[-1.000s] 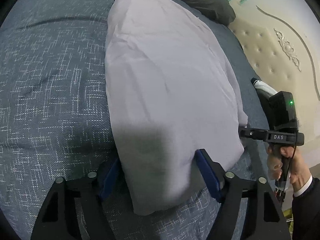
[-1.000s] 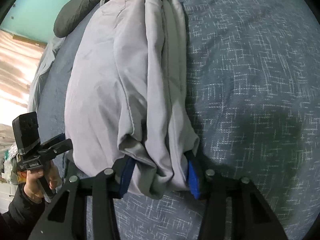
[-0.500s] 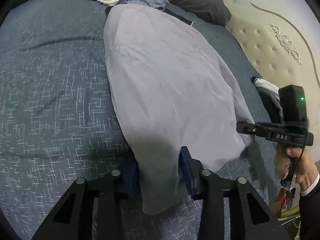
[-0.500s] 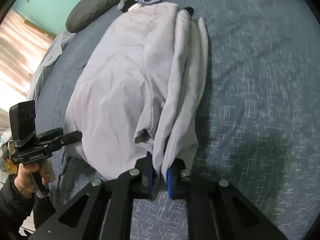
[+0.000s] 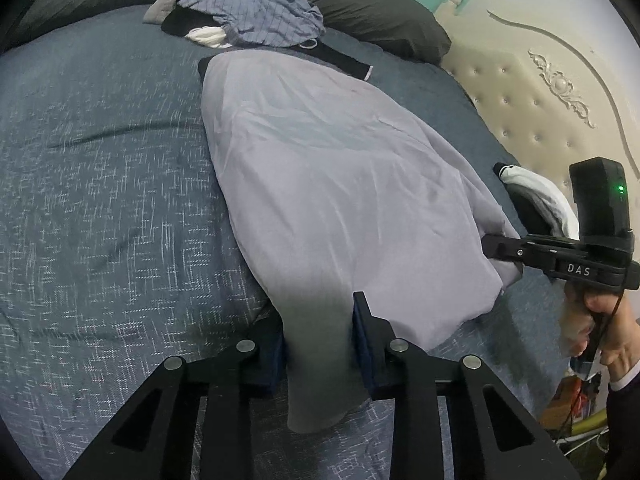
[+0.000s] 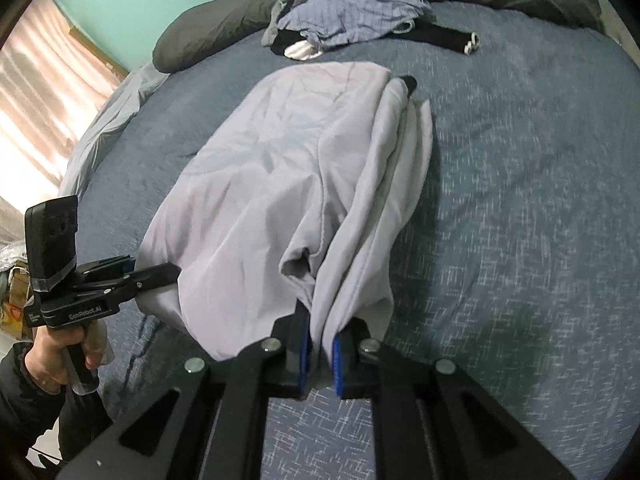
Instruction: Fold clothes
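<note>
Lilac-grey garment (image 5: 340,184) lies lengthwise on the bed (image 5: 100,184), running from the lower centre of the left wrist frame up toward the top centre. Same garment (image 6: 280,184) fills the middle of the right wrist frame, with folded layers stacked along its right edge. Bedcover is dark blue with white fleck pattern.

Left tongs (image 5: 318,344) sit at bottom centre of the left wrist view, blue pads pressed in on a bunched corner of the garment; fabric hangs down below the pads. Nearly closed, cloth gripped between.

Right tongs (image 6: 320,350) sit at bottom centre of the right wrist view, blue pads almost together with a thin hem of the garment pinched between them. In the left wrist view the right tongs (image 5: 494,246) show at the right edge of the frame, tip touching the garment's near right corner, held by the right hand (image 5: 596,328). In the right wrist view the left hand (image 6: 52,360) holds its tool at lower left.

Pile of other clothes (image 5: 248,16), blue striped with black and white pieces, at top centre, just beyond the garment's far end. Dark pillows (image 5: 380,20) behind the pile. Cream tufted headboard (image 5: 532,104) at upper right of the left wrist view.
</note>
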`<state>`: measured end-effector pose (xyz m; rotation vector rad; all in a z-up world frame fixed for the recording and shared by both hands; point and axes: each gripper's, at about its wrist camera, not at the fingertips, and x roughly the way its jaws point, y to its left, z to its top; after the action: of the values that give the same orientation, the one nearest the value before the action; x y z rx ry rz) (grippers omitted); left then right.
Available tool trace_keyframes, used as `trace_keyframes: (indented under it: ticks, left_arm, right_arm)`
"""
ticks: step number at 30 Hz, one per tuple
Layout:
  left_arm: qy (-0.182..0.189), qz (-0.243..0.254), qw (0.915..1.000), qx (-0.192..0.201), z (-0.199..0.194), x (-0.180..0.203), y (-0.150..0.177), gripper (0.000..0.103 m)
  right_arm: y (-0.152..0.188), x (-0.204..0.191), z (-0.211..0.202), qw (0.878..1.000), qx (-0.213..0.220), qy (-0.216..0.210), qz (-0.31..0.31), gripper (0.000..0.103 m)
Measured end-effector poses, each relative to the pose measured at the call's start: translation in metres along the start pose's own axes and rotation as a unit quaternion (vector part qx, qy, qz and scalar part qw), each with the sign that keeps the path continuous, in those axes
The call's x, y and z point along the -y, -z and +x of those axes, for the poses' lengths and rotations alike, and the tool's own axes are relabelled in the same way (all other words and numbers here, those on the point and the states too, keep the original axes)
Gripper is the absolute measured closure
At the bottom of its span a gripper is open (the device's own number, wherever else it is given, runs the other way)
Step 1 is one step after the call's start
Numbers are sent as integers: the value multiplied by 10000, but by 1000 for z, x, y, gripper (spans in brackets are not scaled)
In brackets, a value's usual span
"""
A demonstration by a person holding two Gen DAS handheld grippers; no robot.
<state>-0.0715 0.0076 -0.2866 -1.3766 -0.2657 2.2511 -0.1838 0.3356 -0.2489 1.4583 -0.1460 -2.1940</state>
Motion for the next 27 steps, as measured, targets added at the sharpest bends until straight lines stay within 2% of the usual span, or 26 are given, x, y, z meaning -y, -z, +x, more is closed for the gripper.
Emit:
trace_keyframes:
  ticks: [2,3,5,7,9,15,27]
  left_arm:
    - [0,-13,10000,12,64,38,-45,72]
    - [-4,-9,10000,17,68,43,-49,72]
    - [-6,20,10000,37,63,37,-37,72]
    - [-1,37,10000,61,79,55,-90,72]
    - [19,54,10000,81,80,69,-108,72]
    - [86,114,9998,170,48,86,-114,72]
    - [222,533,9979,310,28,155,-134,72]
  right_arm:
    - [-3,-5,-4,10000,19,36,-46,95]
    - [-5,-7,-7,10000,27,55,-72,95]
    - [-9,-10,-13,9998,45,111,-129,95]
    - [-13,-12,-20,9997,72,147,-169,95]
    - [-16,-14,-29,9996,111,178,-201,95]
    - [-24,-14,-61,9990,212,290,-284,95]
    - [-42,8,-143,9963,476,600,-382,96]
